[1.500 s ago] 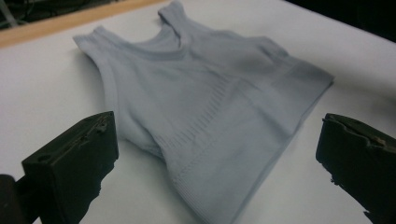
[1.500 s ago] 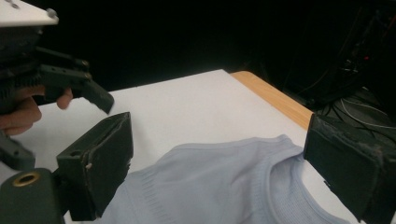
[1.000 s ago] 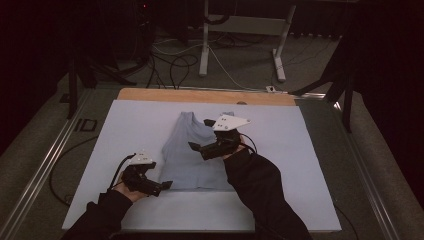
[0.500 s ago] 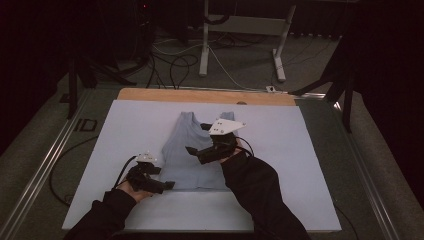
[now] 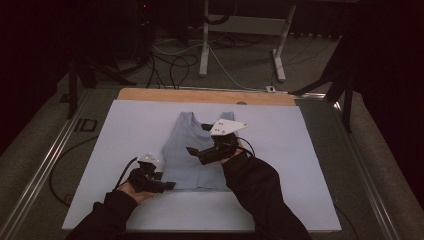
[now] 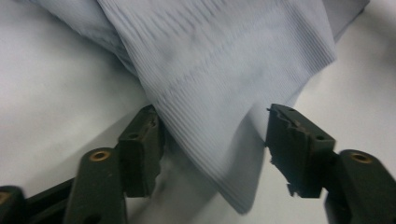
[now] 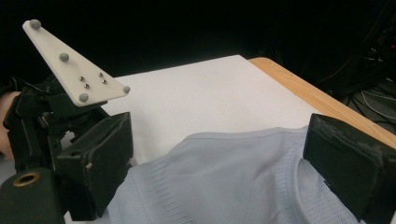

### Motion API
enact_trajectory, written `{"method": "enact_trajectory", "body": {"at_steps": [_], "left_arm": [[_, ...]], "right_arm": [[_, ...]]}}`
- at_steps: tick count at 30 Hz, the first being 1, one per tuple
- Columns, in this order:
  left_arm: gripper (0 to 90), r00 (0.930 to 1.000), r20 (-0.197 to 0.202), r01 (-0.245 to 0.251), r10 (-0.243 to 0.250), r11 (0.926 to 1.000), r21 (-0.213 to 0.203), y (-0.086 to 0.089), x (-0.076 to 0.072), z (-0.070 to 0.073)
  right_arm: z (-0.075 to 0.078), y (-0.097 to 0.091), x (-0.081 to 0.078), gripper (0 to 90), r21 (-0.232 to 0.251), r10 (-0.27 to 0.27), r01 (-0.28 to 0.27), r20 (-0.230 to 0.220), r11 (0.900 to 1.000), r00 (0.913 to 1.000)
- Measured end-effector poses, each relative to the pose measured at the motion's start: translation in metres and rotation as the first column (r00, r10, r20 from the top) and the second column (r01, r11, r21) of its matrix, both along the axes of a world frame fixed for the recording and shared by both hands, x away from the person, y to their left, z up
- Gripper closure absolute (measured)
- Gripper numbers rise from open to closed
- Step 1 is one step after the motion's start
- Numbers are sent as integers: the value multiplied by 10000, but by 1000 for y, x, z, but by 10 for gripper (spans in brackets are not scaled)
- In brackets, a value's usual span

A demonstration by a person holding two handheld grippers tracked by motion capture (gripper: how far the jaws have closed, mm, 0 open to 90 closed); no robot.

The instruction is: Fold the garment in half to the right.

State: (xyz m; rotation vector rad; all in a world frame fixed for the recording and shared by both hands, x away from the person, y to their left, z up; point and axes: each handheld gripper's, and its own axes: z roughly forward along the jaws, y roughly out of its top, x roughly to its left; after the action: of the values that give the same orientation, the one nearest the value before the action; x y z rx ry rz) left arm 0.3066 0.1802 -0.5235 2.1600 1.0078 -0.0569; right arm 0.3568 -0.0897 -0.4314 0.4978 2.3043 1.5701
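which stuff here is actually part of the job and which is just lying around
In the job:
- pale blue ribbed tank top
- left gripper, jaws just been closing around its bottom corner
- right gripper, jaws wide over the fabric

Lying about:
- white table cover
- wooden table edge
- cables on the floor
- metal stand

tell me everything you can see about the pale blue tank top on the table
The pale blue tank top is a sleeveless ribbed knit lying mostly flat on the white table cover, straps toward the far edge. Its near left hem corner is lifted between the jaws of the left gripper, which have just been closing; the left pad touches the cloth, the right one stands apart. The right gripper hovers open over its middle.
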Motion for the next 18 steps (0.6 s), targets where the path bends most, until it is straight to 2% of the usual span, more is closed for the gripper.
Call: {"method": "enact_trajectory", "body": {"at_steps": [2,7,10,13,15,16,17,18], "left_arm": [[420,9997,-122,198,-198,9998,12,-2,-3,1],[465,9999,-142,49,-53,9996,-271,-5,-3,3],[545,10000,-33,-84,83,9999,-130,-11,-4,6],[585,9998,-105,-189,189,9998,-52,-14,-4,6],[652,9998,-92,-184,185,9998,95,-16,-5,5],[721,9998,-109,-160,162,9997,194,-16,-5,4],[721,9996,-154,-228,231,9995,215,-16,-5,2],[792,9993,-253,-288,292,9994,175,-15,-5,1]], "right_arm": [[0,0,0,85,62,6,-6,-43,10000,10000],[-1,1,-1,85,20,29,-29,-1,10000,10000],[-2,3,0,85,-13,54,-54,-42,10000,10000],[-2,4,0,85,-31,77,-77,-52,10000,10000],[-3,5,1,85,-7,73,-73,-70,10000,9999],[-4,5,1,85,-54,88,-89,-35,9999,10000],[-4,5,1,85,-54,88,-89,-35,9999,10000],[-5,6,1,85,-15,56,-56,-118,10000,9999]]}}
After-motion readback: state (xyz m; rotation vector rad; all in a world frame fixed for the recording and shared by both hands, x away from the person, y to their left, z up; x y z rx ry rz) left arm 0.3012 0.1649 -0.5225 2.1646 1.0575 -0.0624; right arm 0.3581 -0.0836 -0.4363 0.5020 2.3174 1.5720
